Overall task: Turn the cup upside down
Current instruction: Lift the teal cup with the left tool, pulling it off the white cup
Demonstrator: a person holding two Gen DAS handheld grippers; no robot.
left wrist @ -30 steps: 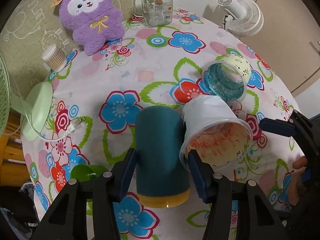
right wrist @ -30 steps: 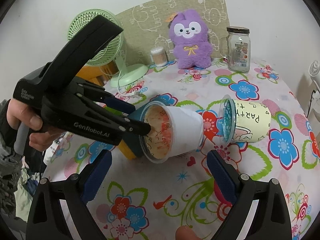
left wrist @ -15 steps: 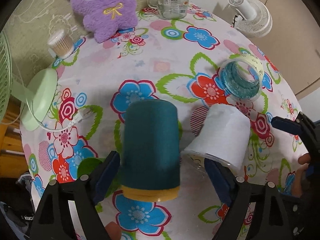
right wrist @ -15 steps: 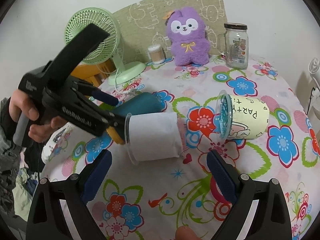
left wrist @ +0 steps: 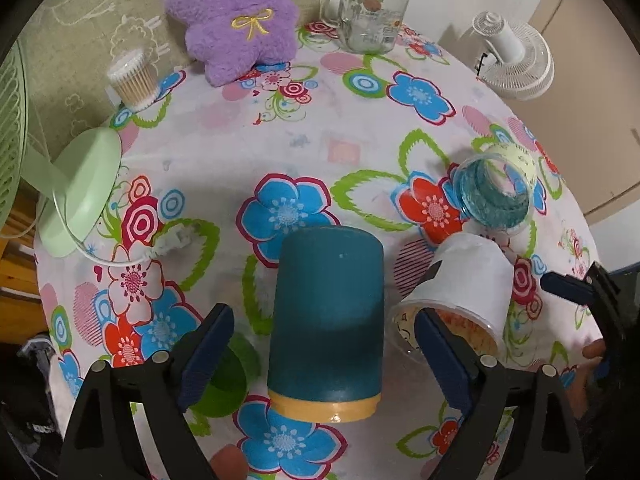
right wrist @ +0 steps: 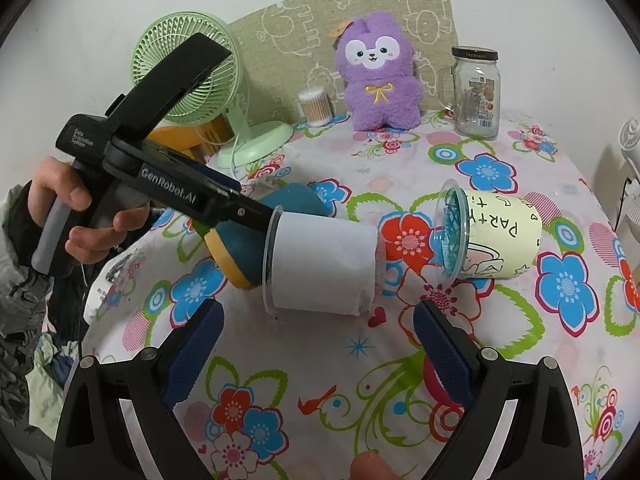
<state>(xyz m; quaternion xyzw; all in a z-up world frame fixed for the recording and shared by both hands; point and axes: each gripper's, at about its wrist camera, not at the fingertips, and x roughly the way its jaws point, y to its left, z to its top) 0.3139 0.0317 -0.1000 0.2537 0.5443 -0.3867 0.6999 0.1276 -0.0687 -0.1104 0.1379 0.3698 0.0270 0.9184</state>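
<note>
A teal cup with a yellow rim (left wrist: 326,328) lies tilted between the wide-open fingers of my left gripper (left wrist: 324,356), rim toward me. A clear cup with a white sleeve (left wrist: 466,288) lies on its side, hooked on the left gripper's right finger (left wrist: 436,344), which sits inside its mouth; in the right wrist view the cup (right wrist: 320,270) hangs off that finger, off the cloth. A third cup marked "PARTY" (right wrist: 496,236) lies on its side beyond. My right gripper (right wrist: 316,348) is open and empty, in front of the white cup.
A round table with a flowered cloth (right wrist: 400,380) holds a purple plush (right wrist: 378,80), a glass jar mug (right wrist: 476,92), a cotton-swab pot (right wrist: 315,106) and a green desk fan (right wrist: 200,80). A white fan (left wrist: 516,60) stands beyond the table edge.
The left gripper has drawn back and lifted, its right finger staying in the white cup's mouth and tipping the cup's base away. The right gripper has hardly moved.
</note>
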